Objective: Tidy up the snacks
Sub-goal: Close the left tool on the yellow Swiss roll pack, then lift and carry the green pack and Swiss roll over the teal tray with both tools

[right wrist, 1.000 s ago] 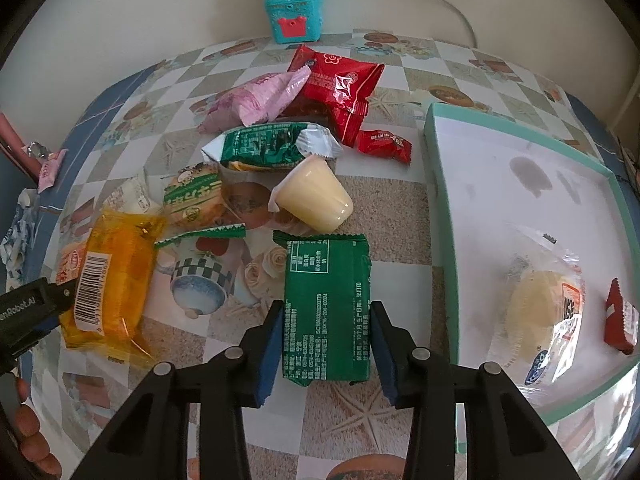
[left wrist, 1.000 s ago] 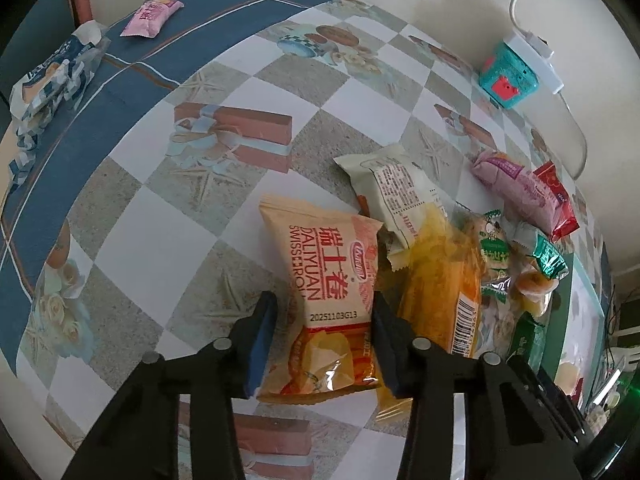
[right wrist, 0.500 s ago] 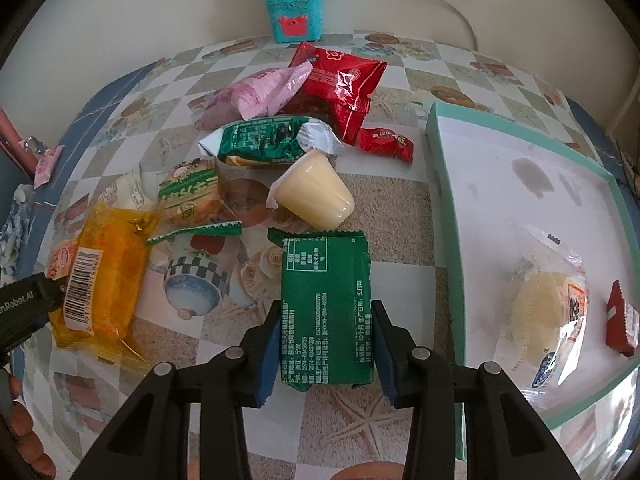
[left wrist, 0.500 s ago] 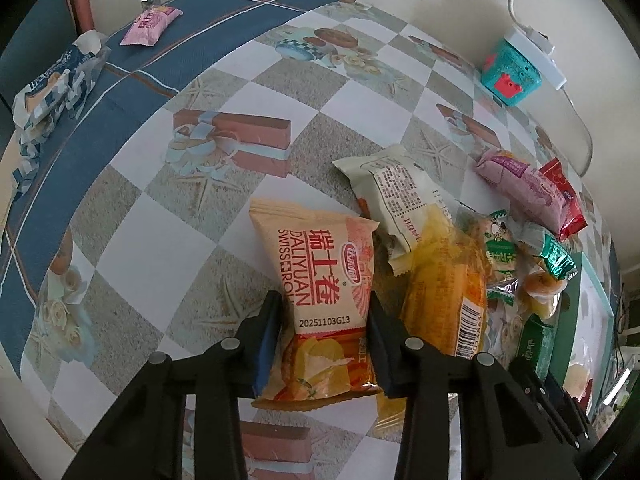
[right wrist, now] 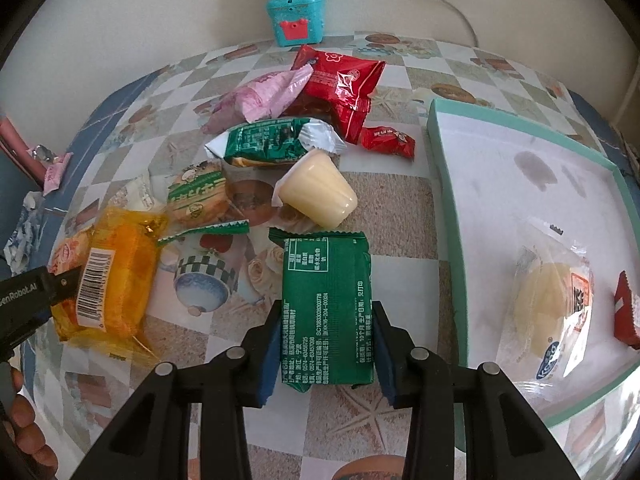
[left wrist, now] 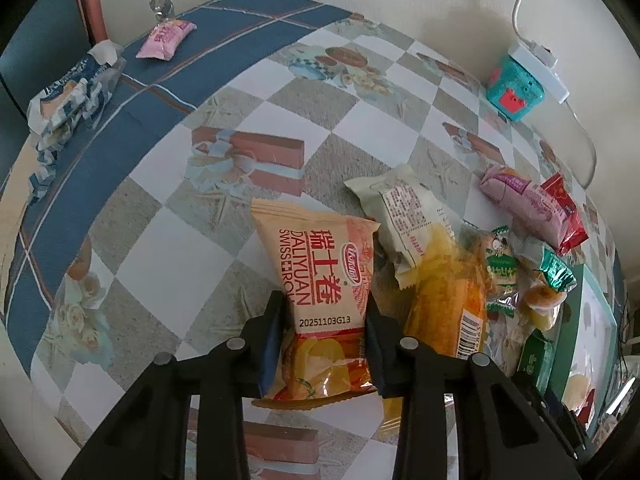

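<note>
**Shiny wrappers on a glossy tablecloth**

Crinkled plastic film wraps the orange roll packet (left wrist: 326, 280) and the green packet (right wrist: 328, 312), both catching light. The checked tablecloth (left wrist: 168, 240) looks smooth and slick; the gripper pads (right wrist: 269, 354) look matt, rubbery blue.

Soft, even daylight; both views are sharp. Fisheye bending curves the tabletop (left wrist: 240, 92) toward dark corners. Faint shadows on the wall (left wrist: 460, 8), slight glare on shiny wrappers (right wrist: 344, 80).

Orange Swiss-roll packet (left wrist: 326, 292) pinched at its lower half, flat on the tabletop (left wrist: 160, 240); green wrapped snack (right wrist: 326, 308) flat just beside the teal-rimmed tray (right wrist: 444, 200).
</note>
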`<action>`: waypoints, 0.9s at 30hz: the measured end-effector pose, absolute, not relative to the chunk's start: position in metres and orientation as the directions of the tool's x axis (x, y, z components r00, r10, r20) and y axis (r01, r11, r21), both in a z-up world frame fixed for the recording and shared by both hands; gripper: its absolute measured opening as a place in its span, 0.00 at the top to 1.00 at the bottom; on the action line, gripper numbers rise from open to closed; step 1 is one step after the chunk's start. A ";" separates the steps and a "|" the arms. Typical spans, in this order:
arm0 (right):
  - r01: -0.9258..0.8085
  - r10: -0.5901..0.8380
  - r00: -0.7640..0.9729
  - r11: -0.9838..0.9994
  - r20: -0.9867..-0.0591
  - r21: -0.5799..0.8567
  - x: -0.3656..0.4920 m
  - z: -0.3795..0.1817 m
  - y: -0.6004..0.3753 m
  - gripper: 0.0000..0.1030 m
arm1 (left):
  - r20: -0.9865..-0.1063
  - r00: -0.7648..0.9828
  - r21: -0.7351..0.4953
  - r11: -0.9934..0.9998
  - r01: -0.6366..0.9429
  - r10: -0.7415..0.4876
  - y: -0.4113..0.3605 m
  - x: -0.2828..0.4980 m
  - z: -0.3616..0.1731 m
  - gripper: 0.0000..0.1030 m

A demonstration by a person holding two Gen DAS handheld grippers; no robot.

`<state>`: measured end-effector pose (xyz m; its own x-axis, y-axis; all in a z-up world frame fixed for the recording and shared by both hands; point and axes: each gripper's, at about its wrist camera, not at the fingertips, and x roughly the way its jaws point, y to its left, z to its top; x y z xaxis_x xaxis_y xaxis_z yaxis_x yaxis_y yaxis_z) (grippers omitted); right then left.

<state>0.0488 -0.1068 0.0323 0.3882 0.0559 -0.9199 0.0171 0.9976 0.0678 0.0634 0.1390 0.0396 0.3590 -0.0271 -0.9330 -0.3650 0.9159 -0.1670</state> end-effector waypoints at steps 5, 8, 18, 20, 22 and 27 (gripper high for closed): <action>0.023 0.070 0.400 0.996 -0.914 0.087 0.046 0.038 -0.110 0.59 | -0.920 0.392 -0.144 0.921 -0.362 0.010 0.137 0.062 0.054 0.64; 0.017 0.078 0.409 0.996 -0.909 0.093 0.043 0.042 -0.109 0.59 | -0.912 0.410 -0.141 0.923 -0.359 0.020 0.136 0.061 0.061 0.64; 0.017 0.083 0.489 0.994 -0.868 0.104 0.040 0.078 -0.115 0.59 | -0.878 0.473 -0.117 0.927 -0.356 0.071 0.129 0.057 0.091 0.64; 0.030 0.071 0.507 0.995 -0.859 0.100 0.040 0.086 -0.119 0.59 | -0.871 0.486 -0.112 0.933 -0.343 0.075 0.121 0.059 0.096 0.64; 0.041 0.053 0.522 0.995 -0.851 0.087 0.040 0.093 -0.123 0.59 | -0.864 0.499 -0.105 0.940 -0.324 0.075 0.112 0.060 0.101 0.64; 0.081 0.023 0.550 0.993 -0.835 0.081 0.041 0.105 -0.141 0.59 | -0.840 0.539 -0.091 0.962 -0.256 0.064 0.082 0.065 0.116 0.64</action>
<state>0.0408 -0.1408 0.1046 0.5498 0.0233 -0.8350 0.0814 0.9934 0.0813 0.0646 0.0820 0.1160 0.5386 0.0639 -0.8402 -0.2559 0.9624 -0.0908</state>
